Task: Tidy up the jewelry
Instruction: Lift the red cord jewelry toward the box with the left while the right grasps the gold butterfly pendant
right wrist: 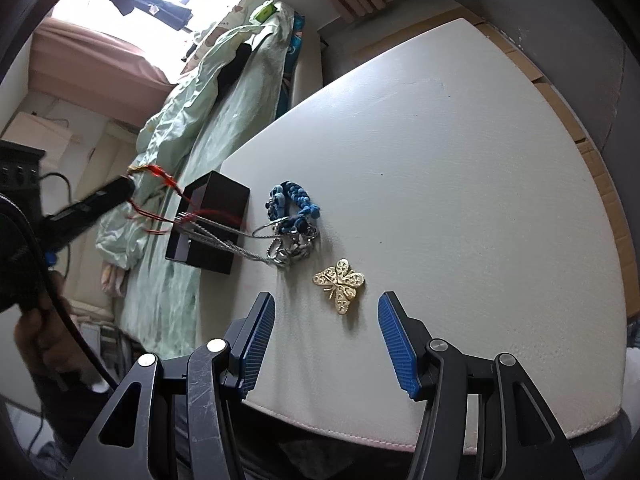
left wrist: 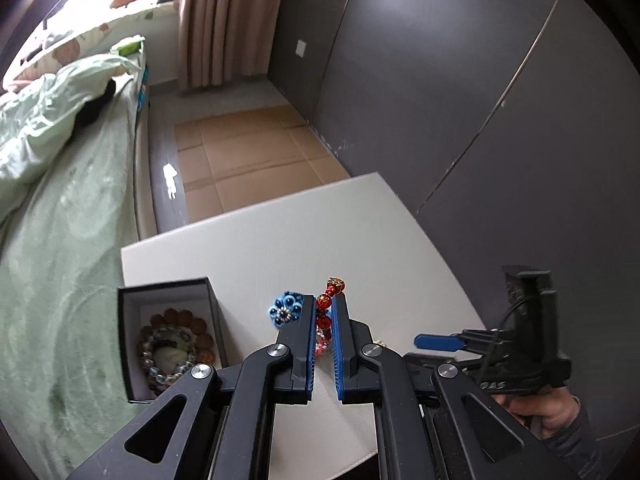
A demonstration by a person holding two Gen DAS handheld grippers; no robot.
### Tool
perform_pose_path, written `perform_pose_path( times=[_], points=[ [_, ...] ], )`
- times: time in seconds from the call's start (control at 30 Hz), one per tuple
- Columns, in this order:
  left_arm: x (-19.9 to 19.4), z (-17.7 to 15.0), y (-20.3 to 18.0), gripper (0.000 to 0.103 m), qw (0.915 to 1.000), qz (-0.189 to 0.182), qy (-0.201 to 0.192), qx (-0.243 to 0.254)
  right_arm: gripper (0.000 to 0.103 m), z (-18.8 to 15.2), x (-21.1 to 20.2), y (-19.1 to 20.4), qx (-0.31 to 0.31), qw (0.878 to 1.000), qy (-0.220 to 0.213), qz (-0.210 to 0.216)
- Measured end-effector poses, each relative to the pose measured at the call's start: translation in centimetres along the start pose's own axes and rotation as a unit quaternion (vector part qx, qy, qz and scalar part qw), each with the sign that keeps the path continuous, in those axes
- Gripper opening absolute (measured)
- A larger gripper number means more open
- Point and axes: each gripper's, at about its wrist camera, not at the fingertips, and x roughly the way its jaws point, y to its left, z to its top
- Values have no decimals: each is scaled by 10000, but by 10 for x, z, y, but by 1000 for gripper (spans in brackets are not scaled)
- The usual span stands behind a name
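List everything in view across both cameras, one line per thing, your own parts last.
table: one, white, under the jewelry.
jewelry box: one, black, open, at the table's edge beside the bed.
beaded bracelets: at least two, brown and grey-green, inside the box.
red bead bracelet: one, red with a gold charm, held between the left gripper's pads.
blue knotted piece: one, blue, on the table beside the box.
silver chain: one, silver, tangled beside the blue piece.
butterfly brooch: one, gold, on the table ahead of the right gripper.
bed: one, pale green cover, beside the table.
curtain: one, pink, by the window.
left gripper: shut on the red bracelet.
right gripper: open, empty.
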Motion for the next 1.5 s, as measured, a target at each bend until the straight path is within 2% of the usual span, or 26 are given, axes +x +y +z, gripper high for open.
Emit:
perform_pose_path(
  times=[0.17, 0.37, 0.6, 0.67, 0.7, 0.73, 0.8, 0.9, 1.03, 1.23, 1.5],
  points=[
    [-24, 2, -1, 7, 9994, 43, -330, 16, 56, 6, 14, 14, -335, 9987, 180, -347],
    [-48, 8, 0, 7, 9985, 61, -537, 32, 56, 10, 37, 32, -789, 9924, 414, -849],
    [-75, 13, 2, 7, 9963, -17, -860, 14, 55, 3, 60, 53, -1474, 9749, 476, -1602],
    [-65, 12, 2, 7, 9976, 70, -689, 96, 43, 3, 61, 54, -1592, 9691, 439, -1831],
    [-58, 10, 3, 7, 9981, 80, -601, 83, 31, 3, 59, 52, -1608, 9672, 417, -1922],
    [-47, 8, 5, 7, 9989, 67, -458, 37, 19, 5, 56, 49, -1539, 9709, 425, -1788],
    [-29, 3, 9, 7, 9996, 59, -267, -36, 13, 8, 50, 46, -1470, 9748, 421, -1622],
    [0, -6, 15, 7, 9998, 52, 23, -176, 2, 7, 38, 44, -1428, 9762, 297, -1607],
    [28, -15, 20, 7, 9991, 55, 331, -258, 2, 4, 18, 38, -1316, 9809, 134, -1429],
    [27, -14, 20, 7, 9991, 85, 342, -238, 2, 8, 2, 33, -1126, 9860, -70, -1230],
    [46, -29, 41, 7, 9952, 582, 711, -328, 2, 17, -3, 50, -1114, 9899, -233, -842]
  ],
)
